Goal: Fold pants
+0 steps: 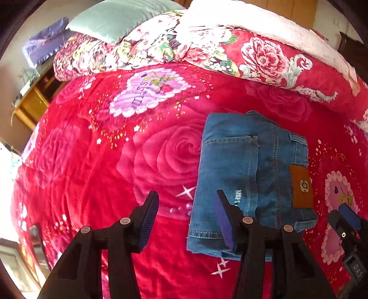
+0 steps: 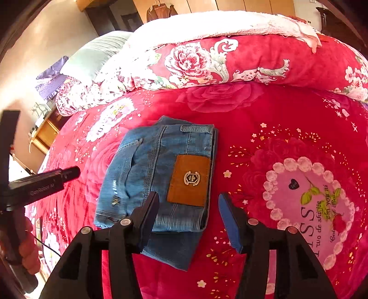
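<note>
Your left gripper sits at the bottom of the left wrist view, jaws spread wide, nothing between them; its right finger overlaps the near left edge of the jeans. Your right gripper fills the bottom of the right wrist view, also wide open and empty, its left finger over the near edge of the denim, its right finger over bare blanket. Jeans lie folded into a compact rectangle, centre-right in the left view, centre-left in the right view, flat on the red rose blanket. Brown leather patch faces up on the top layer, right side of the stack. One lower layer sticks out past the near edge. Folded floral quilt runs across the upper frame. Pale green pillow upper left.
</note>
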`<state>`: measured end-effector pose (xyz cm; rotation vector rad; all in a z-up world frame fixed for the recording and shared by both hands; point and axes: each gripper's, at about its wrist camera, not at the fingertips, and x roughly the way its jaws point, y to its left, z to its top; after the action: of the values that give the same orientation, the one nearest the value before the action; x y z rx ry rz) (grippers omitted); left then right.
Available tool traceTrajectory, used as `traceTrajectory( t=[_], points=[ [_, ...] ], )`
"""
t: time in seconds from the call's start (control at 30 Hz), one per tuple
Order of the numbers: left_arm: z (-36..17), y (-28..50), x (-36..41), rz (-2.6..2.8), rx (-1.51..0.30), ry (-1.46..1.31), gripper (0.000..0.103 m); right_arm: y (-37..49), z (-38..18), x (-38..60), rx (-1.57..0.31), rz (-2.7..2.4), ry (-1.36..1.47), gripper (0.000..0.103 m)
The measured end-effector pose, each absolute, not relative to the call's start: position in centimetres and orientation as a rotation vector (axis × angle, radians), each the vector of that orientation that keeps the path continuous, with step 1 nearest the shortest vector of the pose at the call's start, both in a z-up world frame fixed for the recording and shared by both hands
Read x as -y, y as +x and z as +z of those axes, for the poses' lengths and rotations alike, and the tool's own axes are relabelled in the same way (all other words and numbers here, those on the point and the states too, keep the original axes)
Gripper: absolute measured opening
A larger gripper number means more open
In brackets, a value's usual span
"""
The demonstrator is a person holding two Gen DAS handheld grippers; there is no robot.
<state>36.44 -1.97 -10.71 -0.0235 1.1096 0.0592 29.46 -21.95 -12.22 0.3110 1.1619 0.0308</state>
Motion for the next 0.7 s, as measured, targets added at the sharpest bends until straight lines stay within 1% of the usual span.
traceTrajectory(
  t=[0.03, 0.1, 0.17, 0.2, 0.23, 0.3, 0.37, 0.4, 0.43, 0.6, 0.7],
  points=[
    [-11.1, 35.5, 1.3, 0.06, -1.102, -0.061, 0.051, 28.6, -12.3, 22.2, -1.152, 0.031, 0.322, 0.071],
    [-11.9, 33.3, 0.8, 0.04, -1.101, -0.129, 0.057, 26.6, -12.8, 22.0, -1.162, 0.008, 0.334, 0.079],
    [-12.6, 31.1, 0.9, 0.027, -1.097, -0.162, 0.061, 24.5, -13.5, 21.5, -1.175, 0.018, 0.35, 0.082],
    [-13.0, 29.5, 1.3, 0.016, -1.086, -0.17, 0.063, 23.3, -14.0, 21.1, -1.191, 0.007, 0.352, 0.089],
    [-13.0, 28.4, 1.4, 0.009, -1.072, -0.171, 0.064, 22.1, -14.6, 20.5, -1.221, -0.015, 0.347, 0.094],
    [-13.2, 25.6, 1.8, 0.01, -1.034, -0.146, 0.065, 20.1, -15.7, 19.4, -1.278, -0.033, 0.337, 0.095],
    [-13.3, 24.6, 1.3, 0.017, -1.023, -0.11, 0.065, 17.9, -16.3, 18.4, -1.318, -0.054, 0.314, 0.096],
    [-13.5, 23.6, 1.5, 0.012, -1.023, -0.084, 0.065, 16.9, -16.4, 17.9, -1.329, -0.069, 0.302, 0.098],
    [-13.6, 22.9, 1.7, 0.012, -1.028, -0.057, 0.065, 16.1, -16.3, 17.6, -1.327, -0.075, 0.297, 0.103],
    [-13.9, 20.2, 1.5, 0.055, -1.081, 0.023, 0.066, 12.8, -14.3, 16.5, -1.263, -0.136, 0.226, 0.103],
    [-12.8, 19.0, 1.0, 0.103, -1.029, 0.013, 0.067, 11.3, -12.9, 16.1, -1.247, -0.147, 0.198, 0.103]
  ],
)
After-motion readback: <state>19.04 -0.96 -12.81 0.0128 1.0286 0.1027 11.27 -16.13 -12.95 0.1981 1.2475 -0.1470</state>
